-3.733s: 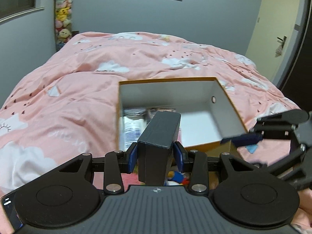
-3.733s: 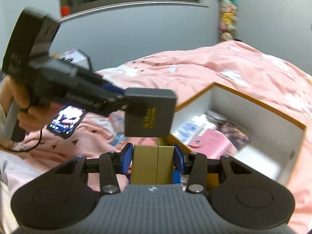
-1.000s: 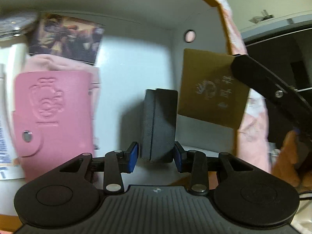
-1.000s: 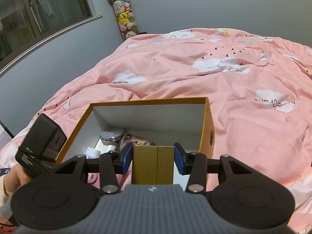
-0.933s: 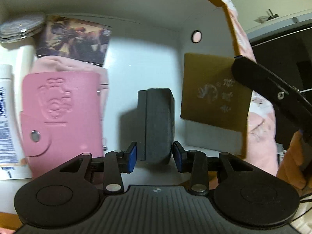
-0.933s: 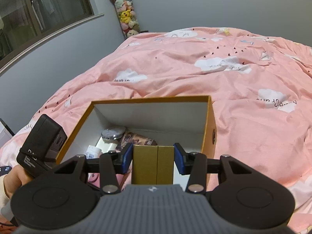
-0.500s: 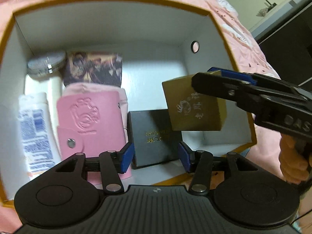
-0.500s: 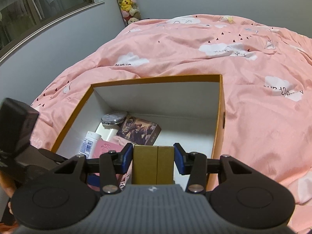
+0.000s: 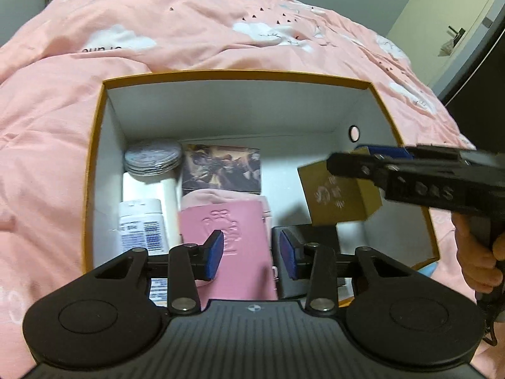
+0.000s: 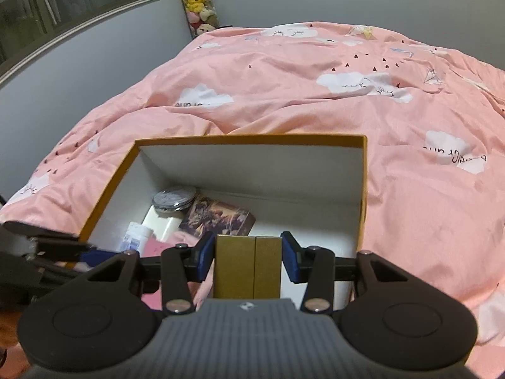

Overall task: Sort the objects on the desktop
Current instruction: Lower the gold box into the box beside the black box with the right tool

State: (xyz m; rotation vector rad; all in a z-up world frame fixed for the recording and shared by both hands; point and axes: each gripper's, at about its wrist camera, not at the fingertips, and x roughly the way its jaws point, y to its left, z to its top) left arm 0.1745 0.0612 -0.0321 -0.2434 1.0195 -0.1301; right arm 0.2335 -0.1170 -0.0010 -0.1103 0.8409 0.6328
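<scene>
Released since a second ago, black box lies in orange box; left gripper empty, closing. Right gripper clamps gold box; its logo face shows only in left view.

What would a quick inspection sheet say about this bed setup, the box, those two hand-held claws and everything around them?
Surface: pink cloud-print duvet.
Job's things: orange-rimmed white cardboard box holds round silver tin, white tube, picture card, pink embossed leather wallet, dark grey box.
Clutter: nothing seen.
Claws: left claw empty, closing; right claw grips gold square box above the cardboard box.
Cables: nothing seen.
Surroundings: grey walls, window, plush toys, door.
</scene>
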